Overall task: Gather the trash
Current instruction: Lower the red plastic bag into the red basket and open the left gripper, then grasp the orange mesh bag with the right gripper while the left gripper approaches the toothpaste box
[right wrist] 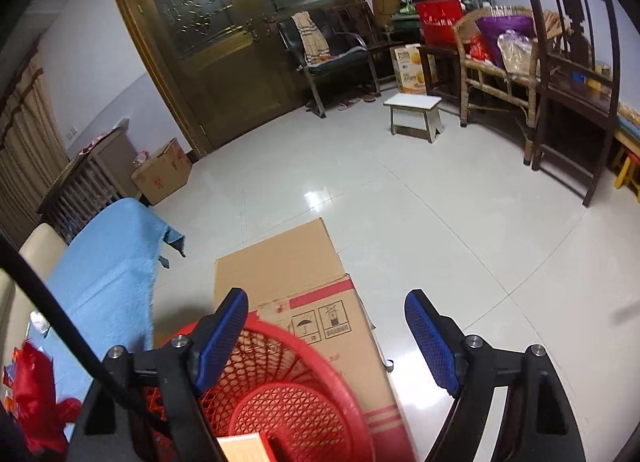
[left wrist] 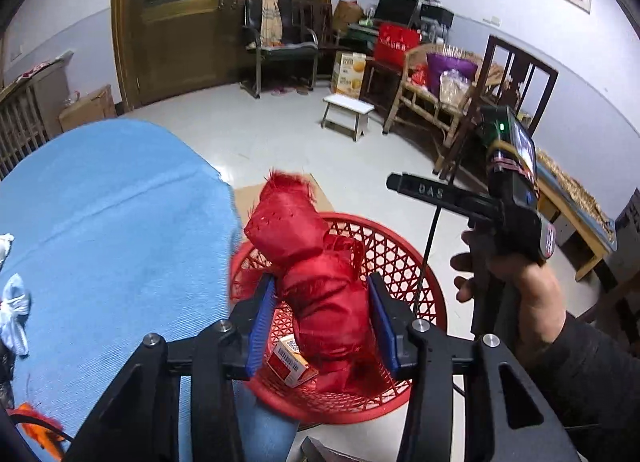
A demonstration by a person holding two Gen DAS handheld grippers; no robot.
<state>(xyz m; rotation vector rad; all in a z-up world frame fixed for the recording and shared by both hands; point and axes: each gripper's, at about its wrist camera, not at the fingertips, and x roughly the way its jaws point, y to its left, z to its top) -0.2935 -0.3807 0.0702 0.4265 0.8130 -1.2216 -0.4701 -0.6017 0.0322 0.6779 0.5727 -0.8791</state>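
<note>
My left gripper (left wrist: 320,294) is shut on a crumpled red cloth (left wrist: 316,262) and holds it above a red plastic basket (left wrist: 400,258). A small red and white box (left wrist: 290,366) lies in the basket. In the right wrist view the basket (right wrist: 288,398) is just below my right gripper (right wrist: 324,314), which is open and empty; its left finger hangs over the basket rim. The red cloth (right wrist: 36,394) shows at that view's far left. The right gripper (left wrist: 472,202), held in a hand, also shows in the left wrist view.
A blue towel (left wrist: 108,230) covers the surface at left, with white crumpled scraps (left wrist: 14,314) and an orange scrap (left wrist: 36,426) on it. A flattened cardboard box (right wrist: 304,294) lies on the floor behind the basket. Chairs (right wrist: 568,74), a small stool (right wrist: 416,110) and boxes stand further back.
</note>
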